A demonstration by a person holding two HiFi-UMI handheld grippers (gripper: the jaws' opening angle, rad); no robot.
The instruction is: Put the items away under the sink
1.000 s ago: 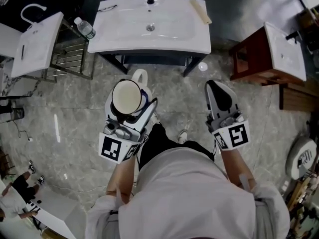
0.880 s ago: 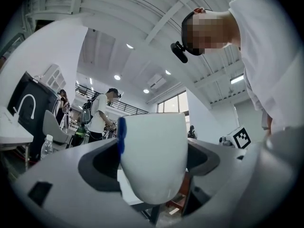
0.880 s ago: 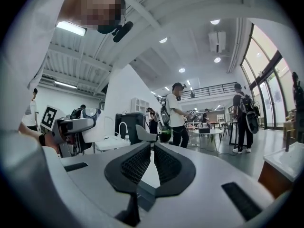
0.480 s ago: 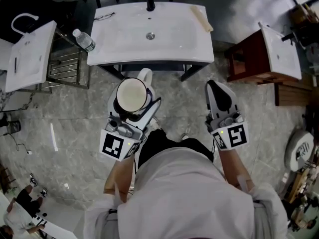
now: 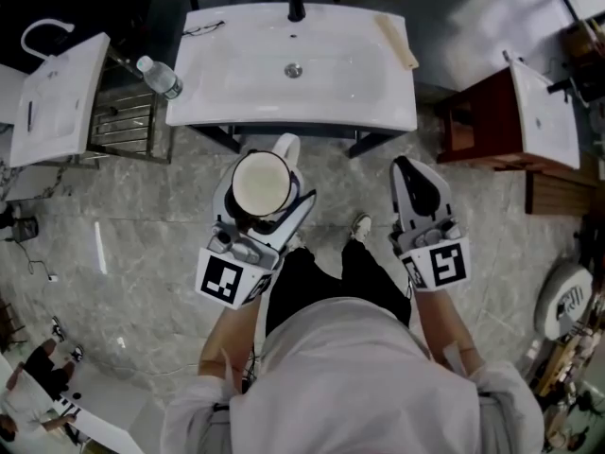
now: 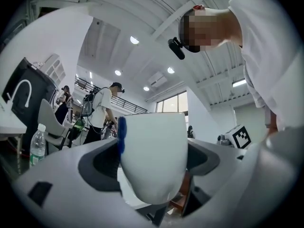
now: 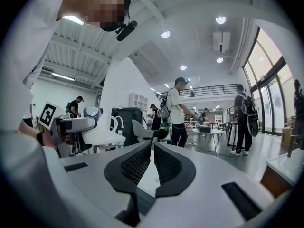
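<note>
1. Two claws are showing in the head view, both held out in front of the person and short of the white sink.
2. Left claw is clamping a white mug. Its jaws are standing wide on the mug's body, with a pad pressing on either side. The mug is sitting upright, mouth up, with its handle pointing toward the sink.
3. Right claw is carrying nothing. In the right gripper view its jaws are lying together.
4. Step in hand, as judged: bringing the mug to the sink. The mug is gripped and not yet stowed. The space beneath the basin, inside the dark frame, is hidden from above by the basin itself.
5. Next move, as judged: lowering the left claw and reaching in under the basin's front edge, between the frame legs. It calls for keeping the mug upright and letting go only once its base is resting on something.
6. Materials and shapes:
   - The mug is looking like smooth glazed ceramic, rounded, narrowing toward its base, and cream inside.
   - A blue patch is showing at the mug's side; whether it belongs to the mug or to the pad cannot be told.
   - The sink is glossy and rectangular with rounded corners, and is bearing a black faucet.
   - The right claw's pads are showing black and ribbed.
   - The floor is showing grey, marbled and polished.
</note>
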